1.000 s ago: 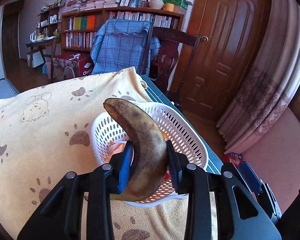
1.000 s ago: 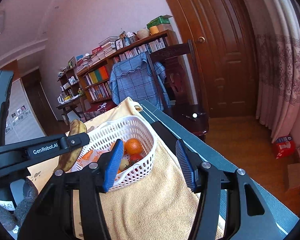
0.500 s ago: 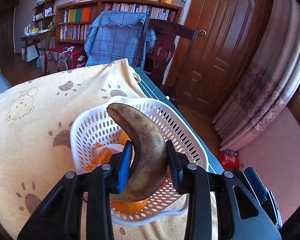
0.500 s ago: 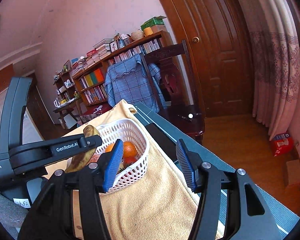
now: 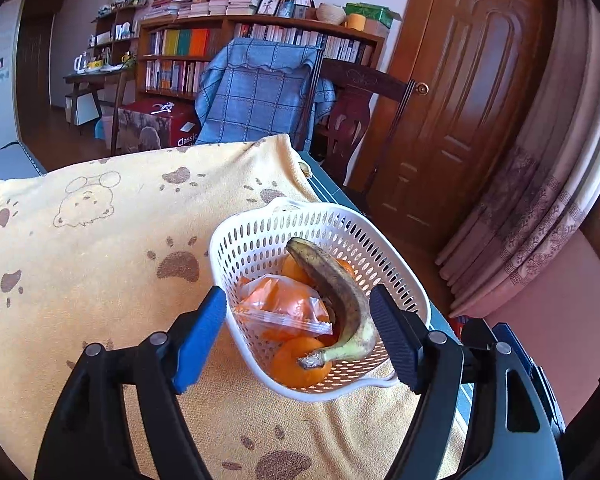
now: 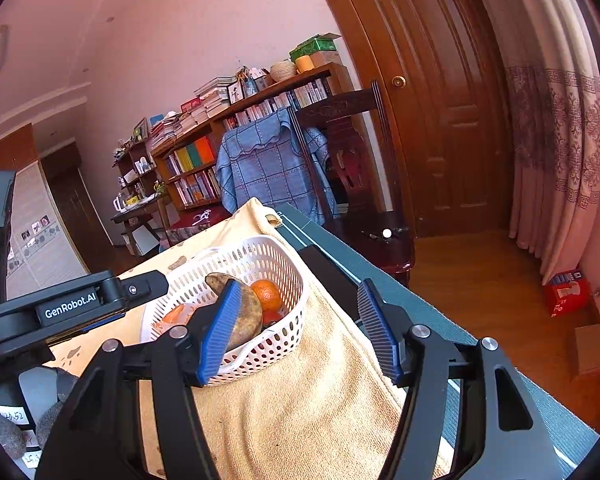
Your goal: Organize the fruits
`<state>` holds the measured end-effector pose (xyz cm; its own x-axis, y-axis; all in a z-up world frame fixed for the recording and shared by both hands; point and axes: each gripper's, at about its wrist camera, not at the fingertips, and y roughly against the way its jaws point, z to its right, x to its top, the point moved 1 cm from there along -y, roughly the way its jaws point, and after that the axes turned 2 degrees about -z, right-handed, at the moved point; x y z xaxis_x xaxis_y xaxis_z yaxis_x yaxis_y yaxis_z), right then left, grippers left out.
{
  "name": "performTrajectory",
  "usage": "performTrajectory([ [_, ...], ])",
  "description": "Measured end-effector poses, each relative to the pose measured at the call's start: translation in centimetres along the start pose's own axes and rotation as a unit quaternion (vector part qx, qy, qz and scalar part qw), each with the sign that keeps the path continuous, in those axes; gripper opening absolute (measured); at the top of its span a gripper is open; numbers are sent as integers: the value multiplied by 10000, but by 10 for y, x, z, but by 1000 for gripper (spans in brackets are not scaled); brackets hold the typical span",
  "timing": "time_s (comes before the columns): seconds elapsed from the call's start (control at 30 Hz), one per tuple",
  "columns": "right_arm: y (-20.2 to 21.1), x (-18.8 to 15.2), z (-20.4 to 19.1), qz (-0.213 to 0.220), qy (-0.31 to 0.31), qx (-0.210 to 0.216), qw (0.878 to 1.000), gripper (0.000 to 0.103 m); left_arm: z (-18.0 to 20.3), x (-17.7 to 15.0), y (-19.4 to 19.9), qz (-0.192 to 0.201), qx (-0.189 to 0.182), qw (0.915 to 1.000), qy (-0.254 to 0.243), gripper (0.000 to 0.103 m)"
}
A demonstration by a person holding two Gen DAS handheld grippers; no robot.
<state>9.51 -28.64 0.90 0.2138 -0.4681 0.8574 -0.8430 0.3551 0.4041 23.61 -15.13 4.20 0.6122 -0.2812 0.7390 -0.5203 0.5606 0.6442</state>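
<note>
Banana (image 5: 336, 296) in basket (image 5: 404, 276) atop oranges (image 5: 300, 364), basket on towel (image 5: 100, 248) near table edge (image 6: 420, 304).

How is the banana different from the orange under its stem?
The banana is long, curved and mostly brown with dark speckles; the orange is round and bright orange. The banana lies on top of the pile; the orange sits lower, under its stem. Both rest inside the white basket.
</note>
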Motion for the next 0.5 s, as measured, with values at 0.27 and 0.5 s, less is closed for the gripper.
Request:
performTrajectory([
  [0.27,2,-2,-7,17,207,98,9997,78,-3,-17,27,368,771,9963,-74,91],
  [0.5,2,-5,-14,10,395,120,9991,79,-14,-36,49,630,1250,9901,75,94],
])
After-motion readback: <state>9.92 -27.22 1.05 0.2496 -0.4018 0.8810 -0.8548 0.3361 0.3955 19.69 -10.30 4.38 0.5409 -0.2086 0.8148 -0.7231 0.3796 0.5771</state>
